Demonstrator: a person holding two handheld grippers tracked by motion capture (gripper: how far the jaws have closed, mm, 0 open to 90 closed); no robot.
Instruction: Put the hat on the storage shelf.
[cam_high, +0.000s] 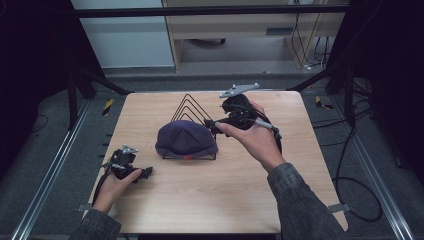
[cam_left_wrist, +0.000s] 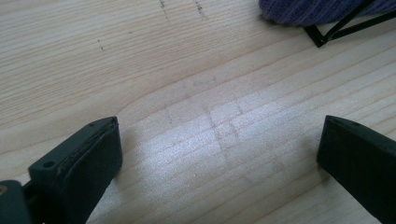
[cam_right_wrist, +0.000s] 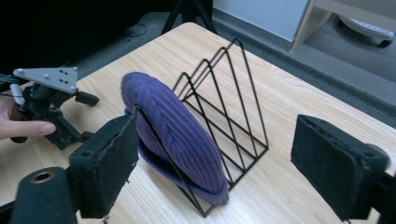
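i take the black wire rack (cam_high: 192, 127) as my landmark: it stands near the middle of the counter (cam_high: 210, 200), and the purple knit hat (cam_high: 186, 138) is draped over its front wire, on the side facing me, hanging low enough that its brim meets the wood. that drape looks deliberate to me, the rack propping the hat up so its soft crown can be reached from the side. my right gripper (cam_high: 216, 125) hovers just right of the rack at the hat's edge, jaws spread wide with nothing between them, and from its own view the hat (cam_right_wrist: 180, 135) and rack (cam_right_wrist: 224, 116) sit right ahead in the gap, so i judge i'm lined up to take the fabric. my left gripper (cam_high: 145, 173) rests low on the wood, left of the rack and nearer to me, jaws also wide and empty, parked out of the way. the counter is pale wood grain with faint scuffs. beyond the rack lies grey flooring, dark frame posts, trailing cables and a light cabinet.
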